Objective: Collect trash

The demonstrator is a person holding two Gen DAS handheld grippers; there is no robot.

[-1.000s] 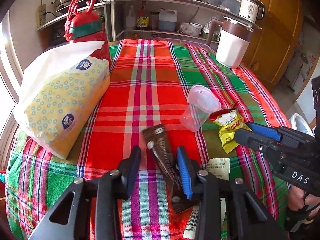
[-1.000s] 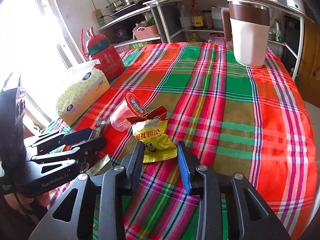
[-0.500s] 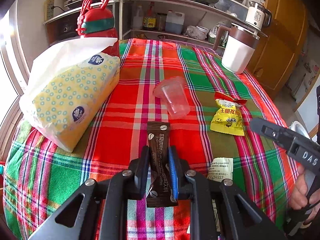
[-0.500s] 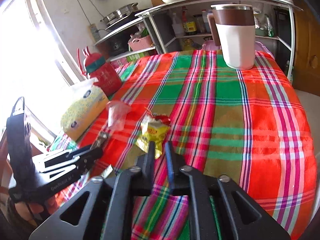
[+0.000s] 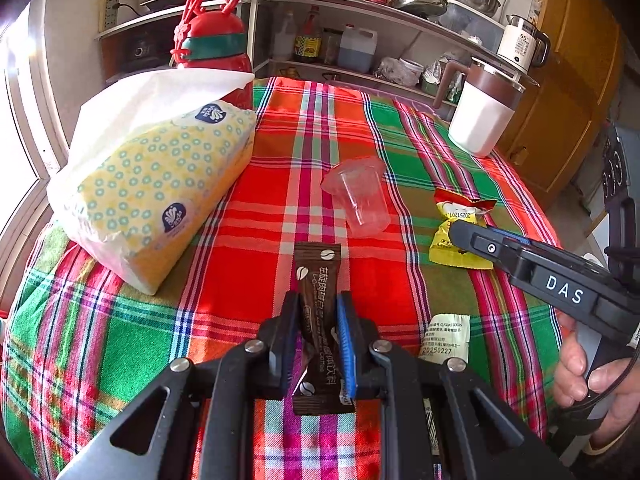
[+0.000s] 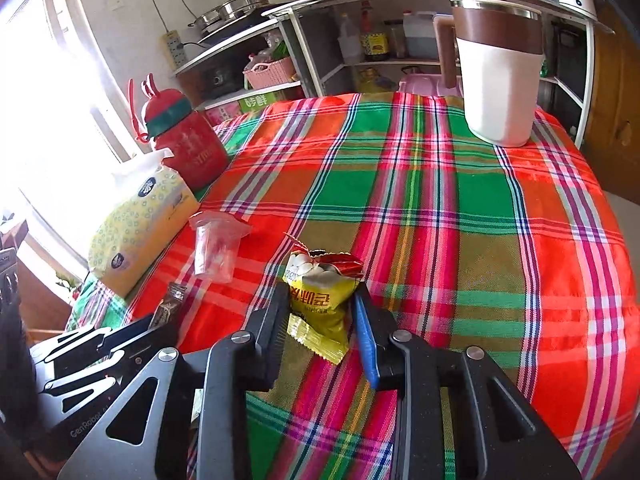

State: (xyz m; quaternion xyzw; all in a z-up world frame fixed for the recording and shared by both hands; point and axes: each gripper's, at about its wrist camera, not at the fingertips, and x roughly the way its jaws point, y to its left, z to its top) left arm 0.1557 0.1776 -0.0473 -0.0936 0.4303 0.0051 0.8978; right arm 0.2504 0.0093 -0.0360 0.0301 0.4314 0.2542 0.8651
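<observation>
Left tool [image 5: 318, 312]: jaws closed on the brown sachet [image 5: 318, 280], pinched across its width about midway; far end sticks out over the plaid cloth on the bench [image 5: 360, 128]. Sachet looks light, flat, crinkly film; likely flops if held by one end, so the mid-length pinch seems sound. Slippery foil; a firm squeeze should do no harm.

Right tool [image 6: 320, 312]: jaws narrow, straddling the near half of the yellow snack packet [image 6: 316, 300], pads at its sides. Cannot tell if they press yet. Packet torn open at its far end, red flap up, pale contents showing; soft, puffy, light. Judged best taken low on the body, open end kept upward so nothing spills.

Both tools angle downward toward the bench from the near edge, left and right side by side. A hand [image 5: 592, 376] grips the right tool's handle.

Clear plastic cup [image 5: 360, 196] lies tipped, farther off, between both wrappers. White paper slip [image 5: 444, 336] near edge, untouched.
</observation>
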